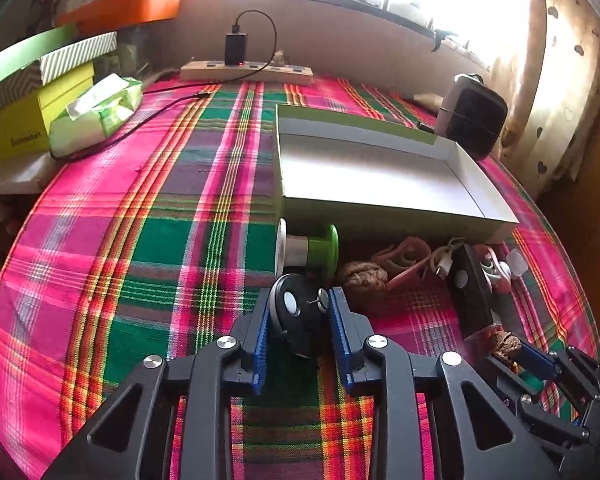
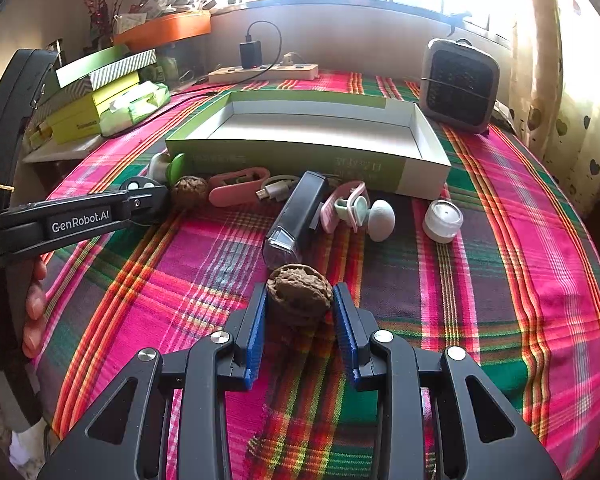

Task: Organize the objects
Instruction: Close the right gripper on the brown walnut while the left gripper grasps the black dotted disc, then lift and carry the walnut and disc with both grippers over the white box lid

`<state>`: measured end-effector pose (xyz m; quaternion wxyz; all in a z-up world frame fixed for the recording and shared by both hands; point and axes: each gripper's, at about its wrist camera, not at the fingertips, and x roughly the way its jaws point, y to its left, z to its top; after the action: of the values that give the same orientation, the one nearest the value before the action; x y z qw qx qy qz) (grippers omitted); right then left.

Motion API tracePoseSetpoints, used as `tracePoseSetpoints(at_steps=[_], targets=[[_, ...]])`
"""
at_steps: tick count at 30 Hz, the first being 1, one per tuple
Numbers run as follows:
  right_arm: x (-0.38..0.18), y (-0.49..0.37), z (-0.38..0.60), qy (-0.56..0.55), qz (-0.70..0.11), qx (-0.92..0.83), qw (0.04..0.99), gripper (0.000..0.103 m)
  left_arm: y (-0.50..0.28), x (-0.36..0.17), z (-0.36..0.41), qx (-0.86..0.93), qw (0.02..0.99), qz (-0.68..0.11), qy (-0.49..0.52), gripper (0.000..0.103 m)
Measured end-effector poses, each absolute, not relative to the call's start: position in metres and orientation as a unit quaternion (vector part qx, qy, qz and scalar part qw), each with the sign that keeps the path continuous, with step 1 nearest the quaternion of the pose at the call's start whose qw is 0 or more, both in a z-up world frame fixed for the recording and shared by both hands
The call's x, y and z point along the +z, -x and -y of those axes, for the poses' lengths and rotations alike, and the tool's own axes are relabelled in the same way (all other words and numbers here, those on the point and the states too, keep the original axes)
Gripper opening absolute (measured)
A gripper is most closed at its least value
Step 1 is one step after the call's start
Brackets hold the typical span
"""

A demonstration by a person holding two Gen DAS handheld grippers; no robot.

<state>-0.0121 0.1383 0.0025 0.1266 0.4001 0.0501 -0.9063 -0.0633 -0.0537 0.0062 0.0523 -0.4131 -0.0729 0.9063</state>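
Note:
My left gripper (image 1: 300, 300) is shut on a black round gadget (image 1: 296, 312) with a white button, low over the plaid cloth. My right gripper (image 2: 300, 292) is shut on a brown walnut (image 2: 300, 292). An open, empty green-and-white box (image 2: 312, 128) lies behind a row of small items: a second walnut (image 2: 189, 190), a green-and-white spool (image 1: 308, 246), a pink clip (image 2: 236, 190), a white USB cable (image 2: 276, 190), a black power bank (image 2: 296, 216), a pink-and-mint holder (image 2: 350, 204), a white mushroom-shaped piece (image 2: 381, 216) and a small white jar (image 2: 443, 220).
A grey fan heater (image 2: 458, 84) stands back right. A power strip (image 2: 264, 72) with a charger lies along the back wall. Stacked green boxes (image 2: 88, 92) and a tissue pack (image 2: 136, 106) sit back left. A curtain (image 2: 560, 80) hangs at the right.

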Motion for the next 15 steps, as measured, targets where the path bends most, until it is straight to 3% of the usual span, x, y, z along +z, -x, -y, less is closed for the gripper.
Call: tracePoseSetpoints(at_steps=[15], targets=[[0.014,0.009,-0.141,-0.381,-0.043,-0.912,0.144,0.034,0.046,0.026,0.049,0.914,0.068,0.067,0.394,0.025]])
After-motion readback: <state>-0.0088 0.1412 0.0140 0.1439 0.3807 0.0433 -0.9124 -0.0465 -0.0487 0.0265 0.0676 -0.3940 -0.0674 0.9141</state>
